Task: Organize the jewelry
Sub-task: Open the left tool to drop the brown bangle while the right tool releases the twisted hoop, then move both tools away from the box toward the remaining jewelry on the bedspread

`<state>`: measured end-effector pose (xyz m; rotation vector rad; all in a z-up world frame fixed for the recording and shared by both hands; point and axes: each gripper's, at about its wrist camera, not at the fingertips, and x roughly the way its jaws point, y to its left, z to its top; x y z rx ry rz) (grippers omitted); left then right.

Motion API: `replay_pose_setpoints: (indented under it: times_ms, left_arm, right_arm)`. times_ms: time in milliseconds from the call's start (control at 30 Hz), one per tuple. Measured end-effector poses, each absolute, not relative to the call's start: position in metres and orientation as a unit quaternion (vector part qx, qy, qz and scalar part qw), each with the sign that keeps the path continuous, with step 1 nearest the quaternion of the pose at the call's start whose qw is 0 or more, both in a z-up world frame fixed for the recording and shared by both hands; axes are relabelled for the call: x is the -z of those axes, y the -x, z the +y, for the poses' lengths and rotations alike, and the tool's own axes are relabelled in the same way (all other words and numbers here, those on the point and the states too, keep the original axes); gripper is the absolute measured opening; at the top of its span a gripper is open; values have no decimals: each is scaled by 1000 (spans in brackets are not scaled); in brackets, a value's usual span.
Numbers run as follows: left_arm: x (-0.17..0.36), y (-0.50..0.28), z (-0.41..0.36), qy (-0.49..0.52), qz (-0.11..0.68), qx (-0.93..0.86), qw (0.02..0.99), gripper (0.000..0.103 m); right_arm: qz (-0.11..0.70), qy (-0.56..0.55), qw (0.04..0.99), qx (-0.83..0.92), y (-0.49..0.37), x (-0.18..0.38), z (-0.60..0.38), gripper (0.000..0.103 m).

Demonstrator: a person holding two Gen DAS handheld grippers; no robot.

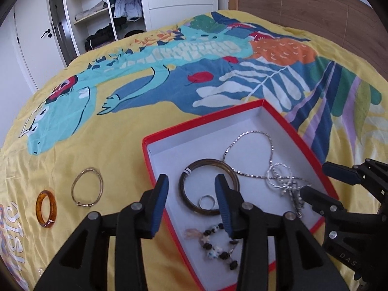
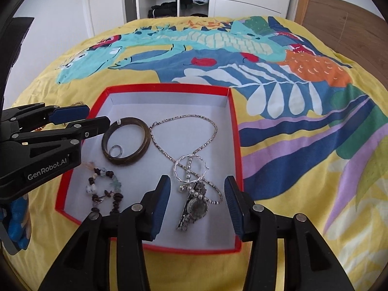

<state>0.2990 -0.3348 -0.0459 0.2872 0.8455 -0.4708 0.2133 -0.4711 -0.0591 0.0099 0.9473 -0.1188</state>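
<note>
A red box (image 1: pixel 155 177) (image 2: pixel 236 131) with a white inside lies on the bed. In it lie a dark bangle (image 1: pixel 186 178) (image 2: pixel 126 140), a small silver ring (image 1: pixel 206 201) (image 2: pixel 116 150), a silver chain (image 1: pixel 252 155) (image 2: pixel 184 131), silver hoops and a watch (image 2: pixel 196 208), and a beaded bracelet (image 1: pixel 218 247) (image 2: pixel 104 194). Outside, left of the box, lie a thin gold bangle (image 1: pixel 87 188) and an amber ring (image 1: pixel 46 209). My left gripper (image 1: pixel 191 206) (image 2: pixel 97 116) is open and empty over the box's left edge. My right gripper (image 2: pixel 196 203) (image 1: pixel 312 181) is open and empty over the watch.
The bed has a yellow cover (image 1: pixel 121 126) with a bright printed pattern. A wooden headboard (image 1: pixel 315 12) stands at the right. An open white wardrobe (image 1: pixel 101 12) with clothes is at the back.
</note>
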Motion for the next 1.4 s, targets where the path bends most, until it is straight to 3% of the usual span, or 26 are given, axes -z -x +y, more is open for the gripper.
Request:
replay_pose_setpoints:
  times_ms: [700,1400]
  left_arm:
    - [-75,-170,-209,-123,330,185,918,38]
    - [-114,-80,-91,-115,277,106,948,38]
  right_arm:
    - [388,-10,921,45,-91,-60,-382,48]
    - [335,0,942,-20,-23,-116,-271,49]
